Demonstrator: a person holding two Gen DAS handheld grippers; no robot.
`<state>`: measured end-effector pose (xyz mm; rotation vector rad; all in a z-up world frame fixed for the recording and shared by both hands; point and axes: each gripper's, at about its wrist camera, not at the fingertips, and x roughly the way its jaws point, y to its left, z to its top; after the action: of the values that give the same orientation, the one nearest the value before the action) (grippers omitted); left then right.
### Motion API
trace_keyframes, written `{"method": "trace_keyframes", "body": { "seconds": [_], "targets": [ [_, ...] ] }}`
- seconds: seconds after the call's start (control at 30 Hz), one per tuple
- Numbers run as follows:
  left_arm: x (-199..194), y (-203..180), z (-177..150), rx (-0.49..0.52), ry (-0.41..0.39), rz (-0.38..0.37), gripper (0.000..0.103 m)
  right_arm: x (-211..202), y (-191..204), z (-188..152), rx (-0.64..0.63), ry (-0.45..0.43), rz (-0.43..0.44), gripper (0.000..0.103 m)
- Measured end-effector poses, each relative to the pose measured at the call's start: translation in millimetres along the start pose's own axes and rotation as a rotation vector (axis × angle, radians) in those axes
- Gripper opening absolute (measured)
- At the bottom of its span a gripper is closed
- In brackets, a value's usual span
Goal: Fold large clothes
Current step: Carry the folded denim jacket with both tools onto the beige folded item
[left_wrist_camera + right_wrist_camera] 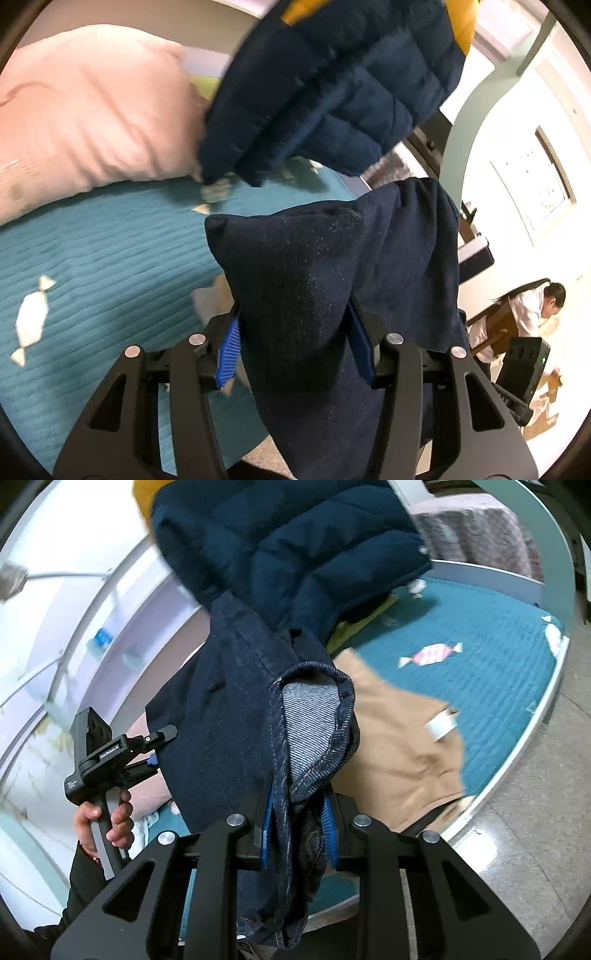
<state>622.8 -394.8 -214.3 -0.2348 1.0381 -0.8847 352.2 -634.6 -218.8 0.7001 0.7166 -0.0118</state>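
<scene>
Jeans (236,686) of dark denim hang above the teal quilted bedspread (110,251), pinched by both tools: left gripper (295,343) clamps one bunched end, right gripper (297,823) clamps a hem. A blurred navy puffer jacket (332,85), perhaps lifted, sits beyond, beside a pink pillow (92,110); a tan garment (399,746) lies near the bed edge.

A bunched fold of the jeans (314,295) is clamped between the fingers of the left gripper (295,339), and another part of the jeans (280,738) is clamped in the right gripper (299,823), above the bed cover (103,251). Beyond the jeans, a quilted jacket (332,92) is seen above the cover, with a pillow (92,110) to its left. In the right wrist view, a tan garment (399,746) is spread on the bed cover (498,657) to the right of the jeans, and the left gripper (153,753) is seen to their left.
</scene>
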Motion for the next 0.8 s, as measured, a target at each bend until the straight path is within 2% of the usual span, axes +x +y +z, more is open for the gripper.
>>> {"method": "trace_keyframes", "body": {
  "seconds": [0.17, 0.27, 0.4, 0.53, 0.67, 0.7, 0.8],
  "targets": [
    [54, -17, 16, 0.028, 0.057, 0.001, 0.050, 10, -60, 31, 0.076, 0.037, -0.027, 0.021],
    [86, -11, 15, 0.028, 0.100, 0.022, 0.050, 31, -88, 36, 0.107, 0.081, -0.064, 0.021],
    [111, 11, 15, -0.022, 0.101, 0.049, 0.053, 69, -117, 35, 0.128, 0.142, -0.096, 0.022],
    [130, 26, 20, -0.031, 0.122, 0.094, 0.058, 94, -121, 32, 0.089, 0.153, -0.164, 0.026],
    [142, 38, 22, -0.034, 0.120, 0.148, 0.074, 107, -122, 29, 0.074, 0.157, -0.198, 0.030],
    [144, 41, 22, -0.045, 0.122, 0.140, 0.078, 109, -123, 28, 0.073, 0.156, -0.206, 0.032],
    [135, 48, 21, -0.084, 0.111, 0.066, 0.081, 108, -124, 27, 0.077, 0.148, -0.218, 0.040]
  ]
}}
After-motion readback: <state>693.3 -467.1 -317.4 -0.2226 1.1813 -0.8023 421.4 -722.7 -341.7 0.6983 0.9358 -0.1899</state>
